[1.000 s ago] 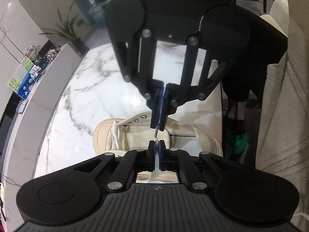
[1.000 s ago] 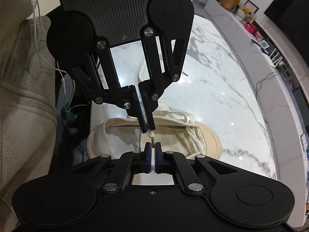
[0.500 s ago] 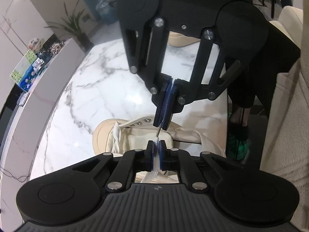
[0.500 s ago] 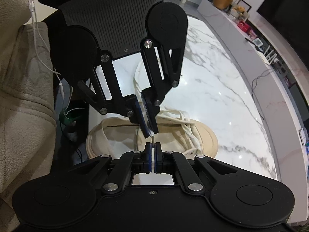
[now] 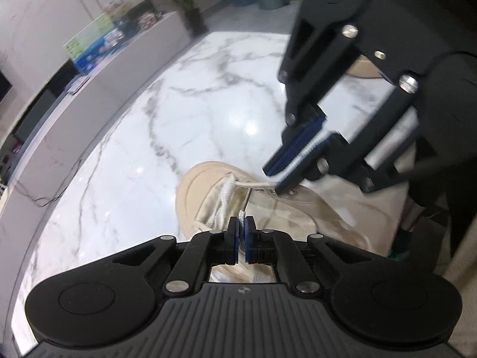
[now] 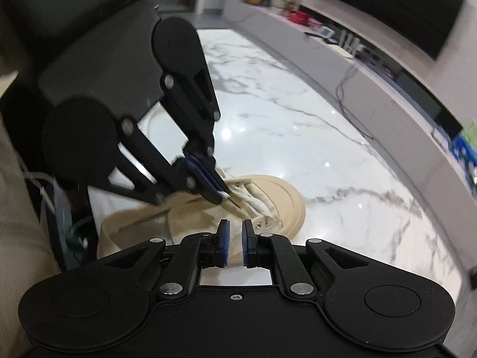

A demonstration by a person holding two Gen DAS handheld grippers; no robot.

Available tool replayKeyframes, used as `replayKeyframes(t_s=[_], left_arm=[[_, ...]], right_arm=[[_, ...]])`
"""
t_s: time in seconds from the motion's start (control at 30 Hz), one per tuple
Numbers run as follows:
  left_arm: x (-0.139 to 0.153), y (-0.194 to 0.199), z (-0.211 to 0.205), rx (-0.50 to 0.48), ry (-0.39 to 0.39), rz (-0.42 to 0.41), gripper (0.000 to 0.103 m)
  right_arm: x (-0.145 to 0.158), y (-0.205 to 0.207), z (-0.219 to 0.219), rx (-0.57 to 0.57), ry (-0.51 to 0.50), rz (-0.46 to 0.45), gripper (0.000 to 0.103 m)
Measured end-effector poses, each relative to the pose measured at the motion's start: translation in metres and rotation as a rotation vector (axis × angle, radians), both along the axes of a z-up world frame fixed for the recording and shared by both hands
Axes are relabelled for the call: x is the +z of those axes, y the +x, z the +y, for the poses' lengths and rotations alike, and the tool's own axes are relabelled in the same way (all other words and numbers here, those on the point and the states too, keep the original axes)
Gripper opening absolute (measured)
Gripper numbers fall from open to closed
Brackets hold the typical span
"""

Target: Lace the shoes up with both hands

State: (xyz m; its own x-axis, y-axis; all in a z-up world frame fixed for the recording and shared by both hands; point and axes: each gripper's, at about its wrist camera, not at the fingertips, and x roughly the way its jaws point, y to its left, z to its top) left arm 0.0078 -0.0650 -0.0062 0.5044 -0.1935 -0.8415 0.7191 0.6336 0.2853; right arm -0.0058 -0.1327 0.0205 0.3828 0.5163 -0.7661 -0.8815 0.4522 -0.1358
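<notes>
A beige shoe (image 5: 277, 211) with white laces (image 5: 225, 200) lies on the marble table, toe to the left; it also shows in the right wrist view (image 6: 274, 200). My left gripper (image 5: 241, 223) is shut on the lace end, whose thin tip (image 5: 246, 200) sticks out toward the eyelets (image 5: 281, 191). It also shows in the right wrist view (image 6: 222, 198). My right gripper (image 6: 233, 232) is open a little and empty, above the shoe. In the left wrist view it hangs over the eyelet row (image 5: 281, 180).
The white marble table (image 5: 184, 125) spreads to the left and back. A second beige shoe (image 5: 362, 67) lies farther back, mostly hidden. A low counter with boxes (image 5: 89, 44) curves round the table. A person in a cream robe (image 6: 18, 214) sits at the near edge.
My right gripper has let go of the lace tip and opened a little. Both grippers have tilted and dropped toward the shoe's toe; the left still grips the lace.
</notes>
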Motion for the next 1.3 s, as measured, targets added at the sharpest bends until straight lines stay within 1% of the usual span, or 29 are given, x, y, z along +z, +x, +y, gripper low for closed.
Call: replayKeyframes(t_s=[0.1, 0.27, 0.3, 0.5, 0.87, 1.1, 1.3], left_arm=[[-0.001, 0.004, -0.002, 0.017, 0.010, 0.007, 0.002], [-0.007, 0.001, 0.002, 0.041, 0.039, 0.014, 0.002], [-0.008, 0.000, 0.003, 0.043, 0.040, 0.015, 0.002], [-0.016, -0.001, 0.000, 0.051, 0.047, 0.028, 0.002], [-0.025, 0.005, -0.008, 0.032, 0.070, 0.033, 0.002], [-0.024, 0.005, -0.012, -0.004, 0.064, 0.028, 0.002], [-0.021, 0.005, -0.013, -0.020, 0.039, 0.023, 0.002]], right_arm=[[-0.004, 0.000, 0.002, -0.036, 0.016, 0.005, 0.011], [-0.007, 0.007, -0.002, -0.090, 0.021, 0.024, 0.010], [-0.009, 0.009, -0.002, -0.103, 0.011, 0.027, 0.010], [-0.013, 0.015, -0.007, -0.142, 0.028, 0.049, 0.009], [-0.015, 0.021, -0.003, -0.150, 0.046, 0.056, 0.009], [-0.018, 0.024, -0.005, -0.152, 0.057, 0.067, 0.009], [-0.018, 0.019, -0.007, -0.149, 0.059, 0.069, 0.009]])
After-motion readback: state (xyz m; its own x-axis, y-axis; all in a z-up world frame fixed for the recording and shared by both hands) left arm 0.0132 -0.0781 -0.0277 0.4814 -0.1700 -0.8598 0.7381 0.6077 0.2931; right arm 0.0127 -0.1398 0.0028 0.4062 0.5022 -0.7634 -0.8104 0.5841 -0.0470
